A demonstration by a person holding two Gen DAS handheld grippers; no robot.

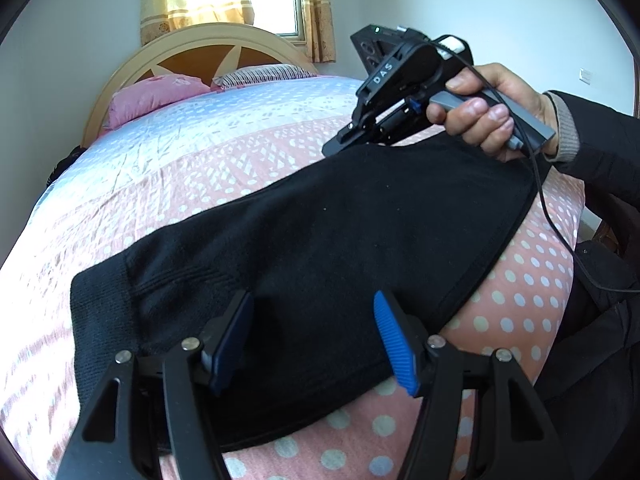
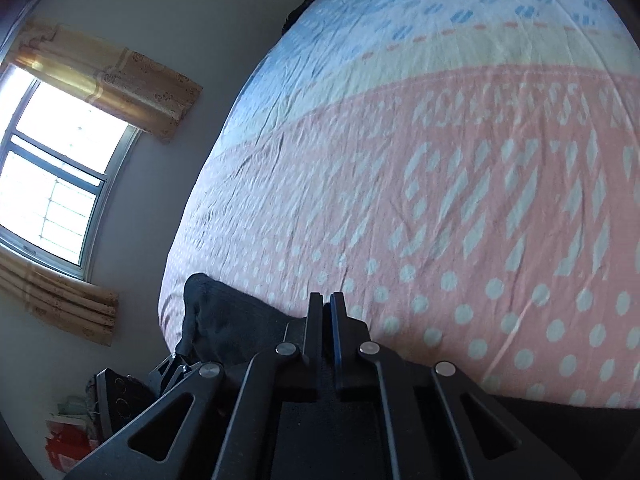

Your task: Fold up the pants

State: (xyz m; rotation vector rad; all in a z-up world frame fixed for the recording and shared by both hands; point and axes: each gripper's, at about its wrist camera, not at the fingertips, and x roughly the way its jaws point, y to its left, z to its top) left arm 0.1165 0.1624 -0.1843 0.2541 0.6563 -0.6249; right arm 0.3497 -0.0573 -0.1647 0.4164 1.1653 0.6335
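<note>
The black pants (image 1: 320,236) lie folded on the pink dotted bedsheet (image 1: 224,160), running from the lower left to the right of the left wrist view. My left gripper (image 1: 312,340) is open, its blue pads hovering over the near edge of the pants and holding nothing. My right gripper (image 1: 340,142) rests at the pants' far right corner, held by a hand (image 1: 488,112). In the right wrist view the right gripper (image 2: 326,300) has its jaws pressed together; dark cloth (image 2: 228,320) lies beside and below them, and whether it is pinched cannot be told.
A wooden headboard (image 1: 192,52), a pink pillow (image 1: 152,96) and a striped pillow (image 1: 264,74) are at the far end of the bed. A curtained window (image 2: 60,184) is on the wall left of the bed. A cable (image 1: 556,232) hangs from the right gripper.
</note>
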